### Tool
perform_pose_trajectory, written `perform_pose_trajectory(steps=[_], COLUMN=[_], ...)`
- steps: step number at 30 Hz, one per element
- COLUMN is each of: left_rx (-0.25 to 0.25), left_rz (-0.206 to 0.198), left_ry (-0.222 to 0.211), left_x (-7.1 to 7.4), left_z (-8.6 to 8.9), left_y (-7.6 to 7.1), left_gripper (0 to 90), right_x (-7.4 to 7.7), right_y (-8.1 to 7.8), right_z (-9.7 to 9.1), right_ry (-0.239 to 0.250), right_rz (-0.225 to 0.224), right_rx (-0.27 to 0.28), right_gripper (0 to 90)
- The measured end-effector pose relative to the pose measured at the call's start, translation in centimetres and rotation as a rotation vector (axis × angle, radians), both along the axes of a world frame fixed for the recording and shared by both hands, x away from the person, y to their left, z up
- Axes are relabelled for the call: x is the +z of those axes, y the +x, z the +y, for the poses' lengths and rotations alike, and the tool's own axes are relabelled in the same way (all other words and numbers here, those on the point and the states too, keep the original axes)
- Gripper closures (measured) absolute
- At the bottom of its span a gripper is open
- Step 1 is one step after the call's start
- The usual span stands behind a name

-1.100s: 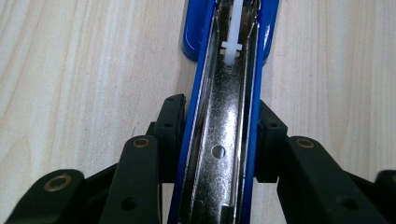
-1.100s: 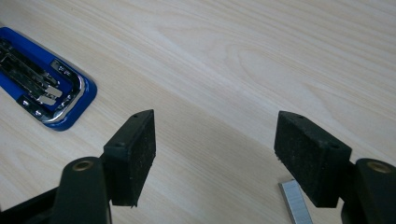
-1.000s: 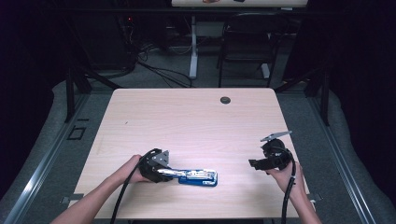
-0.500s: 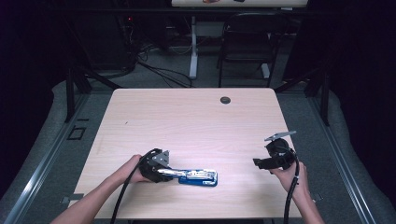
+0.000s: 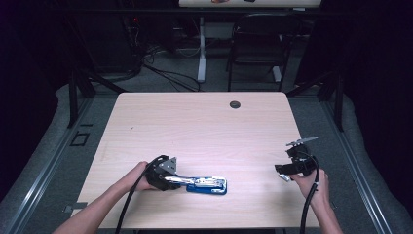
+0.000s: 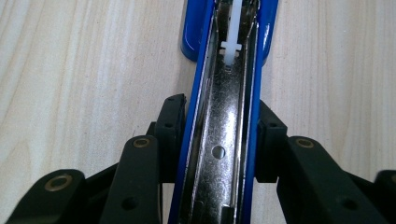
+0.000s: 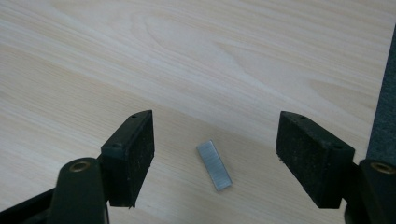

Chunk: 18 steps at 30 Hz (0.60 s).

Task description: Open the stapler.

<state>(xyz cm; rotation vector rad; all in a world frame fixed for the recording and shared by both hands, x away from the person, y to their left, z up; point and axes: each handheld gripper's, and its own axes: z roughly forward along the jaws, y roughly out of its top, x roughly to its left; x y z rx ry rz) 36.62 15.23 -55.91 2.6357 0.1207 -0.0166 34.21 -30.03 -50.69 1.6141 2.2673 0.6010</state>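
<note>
A blue stapler point(image 5: 208, 185) lies flat near the table's front edge with its top swung open, so the metal staple channel point(image 6: 219, 154) shows. My left gripper point(image 5: 178, 181) is shut on its near end. In the left gripper view both pads point(image 6: 171, 122) press the blue sides of the stapler point(image 6: 266, 32). At the right side of the table my right gripper point(image 5: 283, 173) hangs open just above the wood. In the right gripper view a short silver strip of staples point(image 7: 214, 165) lies on the table between its wide-set jaws, touching neither pad point(image 7: 135, 154).
The light wooden table point(image 5: 195, 126) has a black round grommet point(image 5: 235, 104) near its far edge. The table's right edge and grey floor point(image 7: 385, 93) run close beside the right gripper. A black chair point(image 5: 258, 44) stands beyond the table.
My right gripper has shifted a little toward the table's right edge and sunk slightly. The left gripper and the stapler have stayed still.
</note>
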Motion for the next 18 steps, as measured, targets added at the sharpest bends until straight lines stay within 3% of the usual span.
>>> perform_pose_trajectory(steps=[9,18], left_rx=[0.0,-0.001], left_rz=[0.001,0.0], left_ry=[-0.003,-0.001], left_x=[0.0,0.0], left_z=[0.0,0.0], left_y=[0.0,0.0], left_gripper=[62.8,62.9], right_x=[-1.5,-2.2], right_y=[0.7,0.8], right_z=[-0.2,0.0], right_ry=[-0.026,-0.059], right_rz=[0.061,0.123], right_rx=[0.04,0.109], right_gripper=[33.7,57.1])
